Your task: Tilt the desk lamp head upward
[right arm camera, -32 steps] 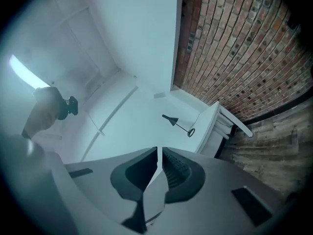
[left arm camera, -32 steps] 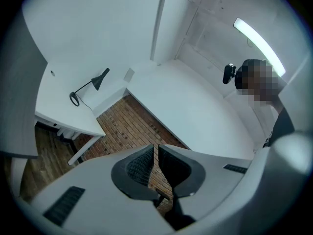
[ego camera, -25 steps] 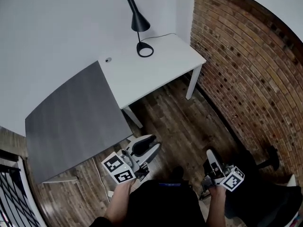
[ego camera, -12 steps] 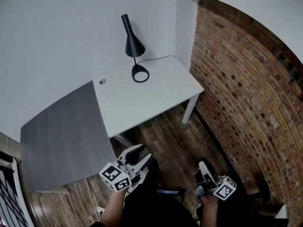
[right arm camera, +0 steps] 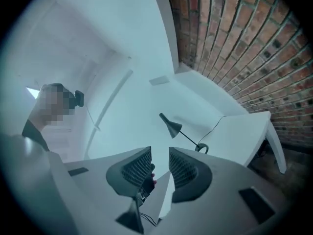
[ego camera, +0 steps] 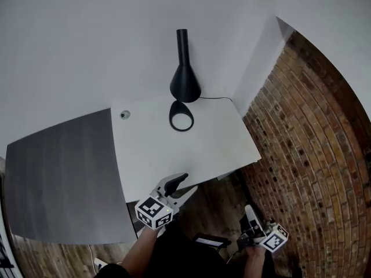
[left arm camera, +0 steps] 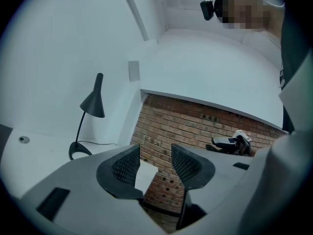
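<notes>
A black desk lamp (ego camera: 184, 81) stands at the back of the white desk (ego camera: 223, 149), its cone head pointing down over its ring base (ego camera: 181, 122). The left gripper view shows the lamp (left arm camera: 93, 103) far off to the left, and the right gripper view shows the lamp (right arm camera: 172, 126) beyond the jaws. My left gripper (ego camera: 184, 185) hovers at the desk's near edge, its jaws opening with nothing between them. My right gripper (ego camera: 250, 213) is lower right, off the desk, open and empty. Both are well short of the lamp.
A grey table (ego camera: 58, 172) adjoins the white desk on the left. A brick wall (ego camera: 313, 155) runs along the right. The lamp's cable (ego camera: 217, 99) trails to the back right corner. A small round grommet (ego camera: 123, 114) sits in the desk's back left corner.
Both grippers and the head have moved forward to the desk, so the lamp is nearer and more central. The left jaws have spread wider.
</notes>
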Demonstrator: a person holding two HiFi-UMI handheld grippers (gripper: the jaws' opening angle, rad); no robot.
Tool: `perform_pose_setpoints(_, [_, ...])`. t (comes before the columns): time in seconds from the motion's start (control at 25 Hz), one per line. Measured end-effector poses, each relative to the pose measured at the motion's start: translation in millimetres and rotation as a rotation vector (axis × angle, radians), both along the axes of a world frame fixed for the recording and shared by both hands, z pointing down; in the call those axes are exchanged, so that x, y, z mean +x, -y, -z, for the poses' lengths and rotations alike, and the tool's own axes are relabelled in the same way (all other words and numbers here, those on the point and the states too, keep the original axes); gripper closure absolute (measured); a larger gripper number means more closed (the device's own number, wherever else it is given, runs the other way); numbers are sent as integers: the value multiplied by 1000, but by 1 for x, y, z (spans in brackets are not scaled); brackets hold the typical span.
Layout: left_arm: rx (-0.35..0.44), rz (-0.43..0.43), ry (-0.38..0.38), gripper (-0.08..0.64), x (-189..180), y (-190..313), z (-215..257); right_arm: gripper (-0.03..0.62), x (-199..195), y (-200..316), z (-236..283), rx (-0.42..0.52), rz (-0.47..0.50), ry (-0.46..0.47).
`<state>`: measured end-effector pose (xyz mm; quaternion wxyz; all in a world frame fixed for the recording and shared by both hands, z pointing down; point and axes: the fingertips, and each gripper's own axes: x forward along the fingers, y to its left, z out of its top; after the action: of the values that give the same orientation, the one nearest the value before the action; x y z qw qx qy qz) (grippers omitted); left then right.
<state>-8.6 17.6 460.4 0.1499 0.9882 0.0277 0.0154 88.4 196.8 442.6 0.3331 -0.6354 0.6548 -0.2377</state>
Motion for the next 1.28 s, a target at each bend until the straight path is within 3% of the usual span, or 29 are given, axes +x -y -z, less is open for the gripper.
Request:
perform_pose_setpoints(0.36, [-25,112,-9,364,29,75,0,497,45,123,8,13,202,-35])
perform_pose_setpoints(0.76, [62,419,249,324,56,143,-39,497,119,230,-8,45,526,33])
perform_pose_setpoints(0.96, [27,505,333,308,66,156,-58,497,142,264,-16,48,622,31])
perform_pose_setpoints(1.08, [19,497,383,304,77,164,-79,497,138,278,-28,25,654,50])
perform_pose_setpoints(1.28, [-53,381,431,302,114,195,-143,497,120,307,-32,-35,682,7])
